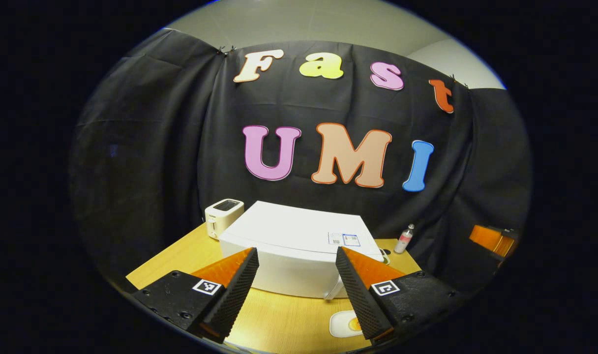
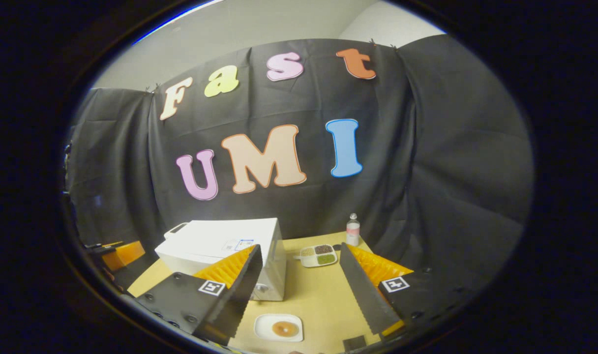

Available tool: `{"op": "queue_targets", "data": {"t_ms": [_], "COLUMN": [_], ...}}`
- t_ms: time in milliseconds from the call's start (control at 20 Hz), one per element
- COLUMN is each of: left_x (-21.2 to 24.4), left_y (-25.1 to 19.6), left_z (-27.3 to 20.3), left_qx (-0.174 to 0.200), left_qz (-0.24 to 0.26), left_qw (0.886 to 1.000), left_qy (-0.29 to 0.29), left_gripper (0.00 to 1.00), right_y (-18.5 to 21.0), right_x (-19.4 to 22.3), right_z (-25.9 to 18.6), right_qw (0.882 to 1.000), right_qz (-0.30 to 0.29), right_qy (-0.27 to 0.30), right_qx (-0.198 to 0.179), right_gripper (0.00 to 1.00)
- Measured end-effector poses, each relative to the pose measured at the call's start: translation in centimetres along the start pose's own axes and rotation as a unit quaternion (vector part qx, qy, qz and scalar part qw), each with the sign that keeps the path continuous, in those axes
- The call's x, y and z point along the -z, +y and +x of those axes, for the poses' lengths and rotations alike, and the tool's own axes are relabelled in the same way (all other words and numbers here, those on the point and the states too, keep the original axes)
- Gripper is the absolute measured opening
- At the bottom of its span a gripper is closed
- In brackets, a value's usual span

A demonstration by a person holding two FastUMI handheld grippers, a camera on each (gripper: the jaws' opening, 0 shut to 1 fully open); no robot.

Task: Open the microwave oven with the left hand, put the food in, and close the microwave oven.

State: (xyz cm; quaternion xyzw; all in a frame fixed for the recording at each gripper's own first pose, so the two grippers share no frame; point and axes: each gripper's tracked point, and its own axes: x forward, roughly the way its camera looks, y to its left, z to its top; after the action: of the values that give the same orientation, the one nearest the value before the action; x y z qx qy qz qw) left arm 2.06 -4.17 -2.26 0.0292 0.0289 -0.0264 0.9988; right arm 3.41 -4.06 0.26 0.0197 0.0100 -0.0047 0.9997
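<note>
A white microwave oven [image 1: 294, 246] stands with its door closed on the wooden table [image 1: 279, 319]; it also appears as the white microwave oven [image 2: 225, 246] in the right gripper view. In front of it a small white plate [image 2: 278, 327] carries a round brown piece of food [image 2: 284, 328]. The same plate [image 1: 347, 324] peeks out beside my left gripper's right finger. My left gripper [image 1: 297, 295] hangs open above the table, short of the microwave front. My right gripper [image 2: 299, 300] is open too, above the plate, holding nothing.
A white toaster [image 1: 223, 216] stands left of the microwave. A small bottle [image 2: 352, 230] and a divided tray of grains [image 2: 318, 255] sit at the table's far right. An orange object [image 1: 491, 239] lies off the table's right edge. Black cloth walls the booth.
</note>
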Motion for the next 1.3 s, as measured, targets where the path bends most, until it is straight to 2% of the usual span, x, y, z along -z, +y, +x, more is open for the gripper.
{"op": "queue_targets", "data": {"t_ms": [400, 950, 1000, 1200, 1300], "left_x": [7.8, 16.0, 16.9, 19.8, 20.9], "left_y": [-2.3, -7.0, -7.2, -8.3, -8.4], "left_z": [2.6, 8.1, 8.6, 10.9, 12.2], "left_qx": [0.047, 0.132, 0.136, 0.146, 0.146], "left_qz": [-0.046, -0.016, -0.015, -0.014, -0.009], "left_qw": [0.995, 0.983, 0.982, 0.974, 0.972], "left_qy": [0.076, 0.125, 0.134, 0.170, 0.183], "left_gripper": [0.95, 0.95, 0.95, 0.93, 0.89], "right_y": [-0.7, -0.7, -0.9, -1.2, -1.3], "right_x": [-0.1, -1.1, -1.1, -1.0, -1.0], "right_z": [0.2, -0.5, -0.5, -0.5, -0.3], "right_qw": [1.000, 0.999, 0.999, 0.999, 0.999], "right_qz": [-0.004, -0.017, -0.018, -0.018, -0.018], "right_qy": [-0.006, -0.028, -0.029, -0.027, -0.024], "right_qx": [0.006, 0.017, 0.021, 0.035, 0.039], "right_gripper": [0.92, 0.92, 0.99, 0.99, 0.99]}}
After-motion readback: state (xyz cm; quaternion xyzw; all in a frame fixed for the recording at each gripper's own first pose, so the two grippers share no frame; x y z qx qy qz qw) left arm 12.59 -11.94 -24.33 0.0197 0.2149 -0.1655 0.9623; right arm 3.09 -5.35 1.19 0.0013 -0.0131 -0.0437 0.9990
